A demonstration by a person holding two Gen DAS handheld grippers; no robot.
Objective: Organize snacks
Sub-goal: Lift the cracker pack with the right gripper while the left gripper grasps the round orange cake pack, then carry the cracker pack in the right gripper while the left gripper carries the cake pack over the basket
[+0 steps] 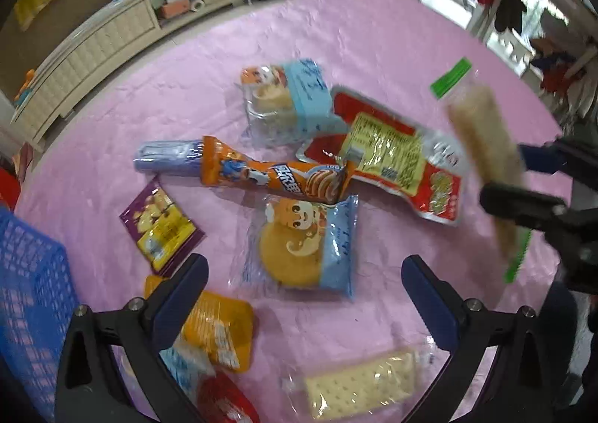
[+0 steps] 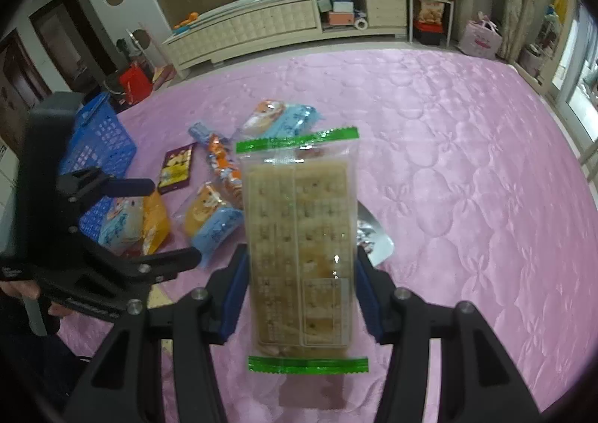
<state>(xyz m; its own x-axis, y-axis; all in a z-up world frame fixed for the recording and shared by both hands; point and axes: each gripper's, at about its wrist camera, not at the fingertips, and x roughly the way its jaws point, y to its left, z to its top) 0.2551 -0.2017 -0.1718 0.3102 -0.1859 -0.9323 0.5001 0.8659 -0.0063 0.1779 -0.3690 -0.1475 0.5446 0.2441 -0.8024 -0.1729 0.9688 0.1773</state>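
Pink quilted cloth covers the surface under a cream cabinet in the background, and the snacks lie scattered around the orange tube-shaped packet: a blue cake packet just in front of it, a red pouch touching its right end, a purple sachet to its left, and a blue basket farther left. The right gripper is clenched on the green-edged cracker packet, held up off the cloth to the right of that tube. The left gripper hangs released and empty over the blue cake packet, apparently not touching it, though blur makes that hard to judge.
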